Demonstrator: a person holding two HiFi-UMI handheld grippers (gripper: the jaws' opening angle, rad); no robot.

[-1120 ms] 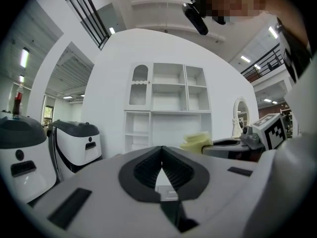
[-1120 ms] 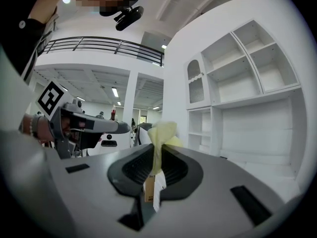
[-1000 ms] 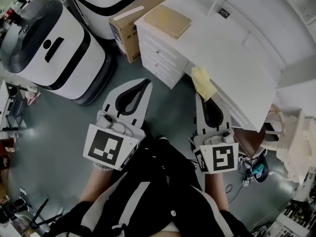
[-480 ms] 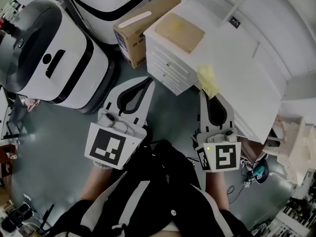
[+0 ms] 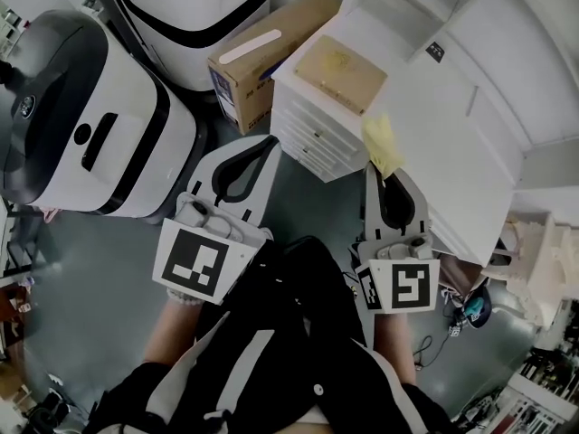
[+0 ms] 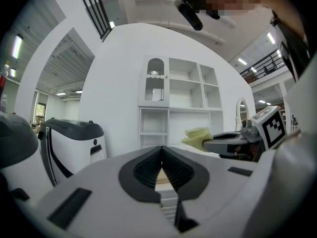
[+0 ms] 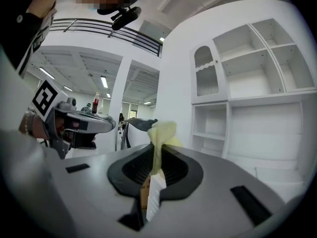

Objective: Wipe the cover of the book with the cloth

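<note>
White furniture is filling the right of the scene: a desk (image 5: 452, 152) with shut drawers (image 5: 312, 132), and beyond it a shelving unit (image 7: 247, 83) whose compartments are showing nothing inside. The book (image 5: 339, 73), tan-covered, is lying flat on the desk's far left corner, its cover being left fully exposed, presumably so that it can be wiped. The right gripper (image 5: 381, 170) is being held at the desk's near edge, its jaws being pressed together on the yellow cloth (image 5: 382, 146). A bunched fold is being left sticking out beyond the tips, judged to serve as the wiping pad. The cloth is being carried near the book but apart from it, so wiping is judged not yet begun. The left gripper (image 5: 268, 145) is being held to the left, over the floor, its jaws fully closed with nothing between them, seemingly being kept free. A cardboard box (image 5: 262, 57) is standing just left of the desk, its flaps closed and its contents being hidden.
</note>
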